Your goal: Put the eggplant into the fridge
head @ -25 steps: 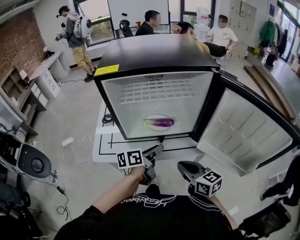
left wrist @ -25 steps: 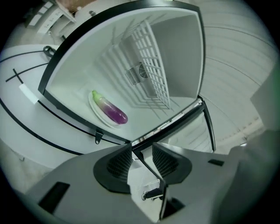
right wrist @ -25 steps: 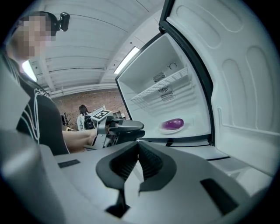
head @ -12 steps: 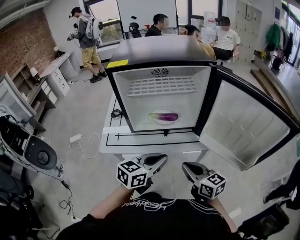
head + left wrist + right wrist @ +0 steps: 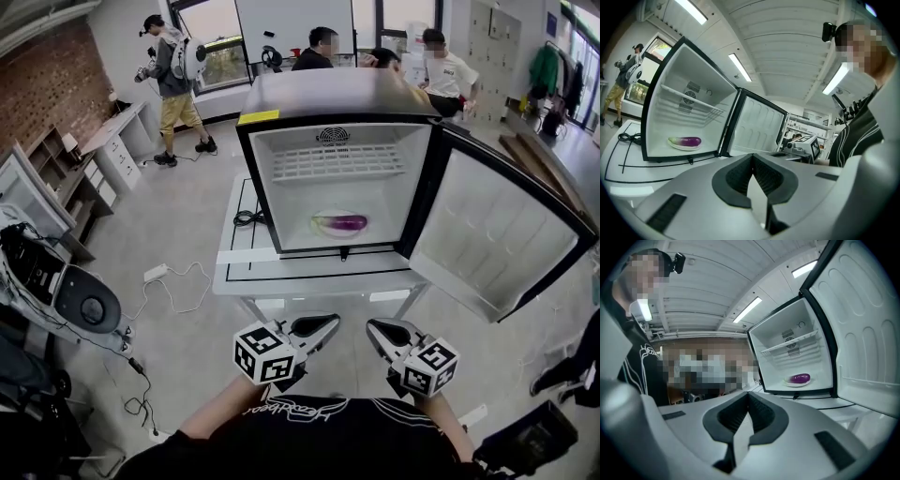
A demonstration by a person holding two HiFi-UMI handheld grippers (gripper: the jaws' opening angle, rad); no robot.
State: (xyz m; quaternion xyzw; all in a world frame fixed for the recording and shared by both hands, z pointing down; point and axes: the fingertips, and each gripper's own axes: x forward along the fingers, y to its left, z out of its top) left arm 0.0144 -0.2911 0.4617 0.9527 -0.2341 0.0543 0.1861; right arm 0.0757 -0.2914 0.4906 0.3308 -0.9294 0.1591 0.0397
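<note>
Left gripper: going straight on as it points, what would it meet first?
Probably the open fridge door, on its inner face near the hinge. The way to it looks free, though depth is unclear.

Room reads as an open-plan lab office: whiteboard (image 5: 291, 21), drawer desks (image 5: 117, 152), lockers (image 5: 492, 37), cables (image 5: 178, 286) across the floor (image 5: 187, 211), mini fridge (image 5: 337, 94) standing on a line-marked bench (image 5: 242, 272).

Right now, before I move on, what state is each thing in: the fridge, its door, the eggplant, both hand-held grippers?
Small black fridge with white interior: open.
White-lined fridge door: swung wide open to the right.
Purple eggplant: lying on a white plate on the fridge floor.
Left hand-held gripper: shut, empty.
Right hand-held gripper: shut, empty.
</note>
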